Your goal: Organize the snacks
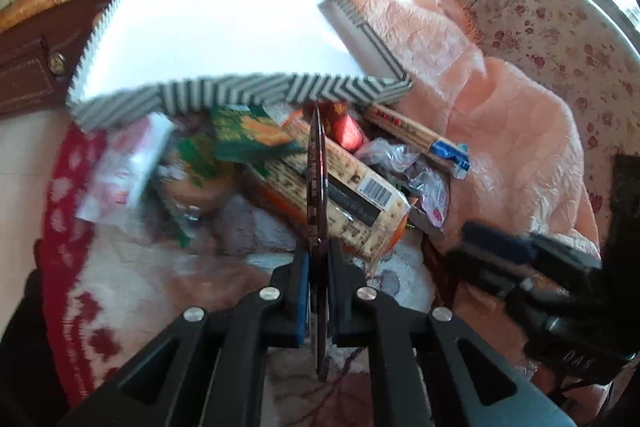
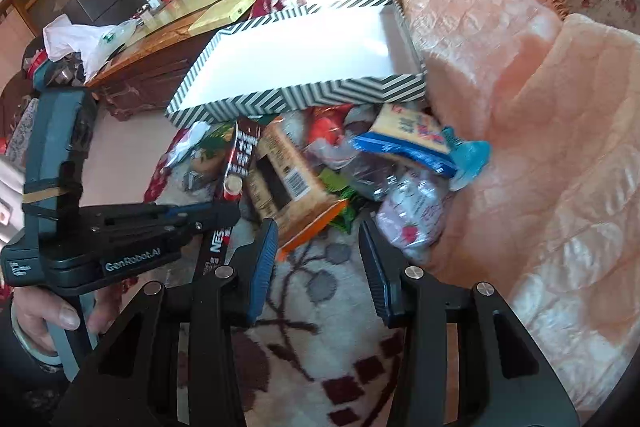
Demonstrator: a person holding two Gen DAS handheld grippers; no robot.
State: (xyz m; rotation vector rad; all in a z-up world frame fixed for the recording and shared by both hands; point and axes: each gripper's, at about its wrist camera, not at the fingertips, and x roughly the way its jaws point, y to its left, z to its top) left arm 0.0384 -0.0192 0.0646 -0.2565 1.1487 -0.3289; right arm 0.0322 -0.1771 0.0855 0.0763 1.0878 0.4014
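My left gripper is shut on a flat dark Nescafe packet, held edge-on above the snack pile; the packet also shows in the right wrist view. My right gripper is open and empty, just short of the pile. The pile holds a tan cracker pack with a barcode, a blue-edged biscuit pack, a clear bag of pink-wrapped sweets and green packets. A white box with a green-striped rim stands empty behind the pile.
The pile lies on a red and white patterned blanket. A peach quilt rises on the right. A wooden table with a plastic bag stands at the left. A floral cushion sits far right.
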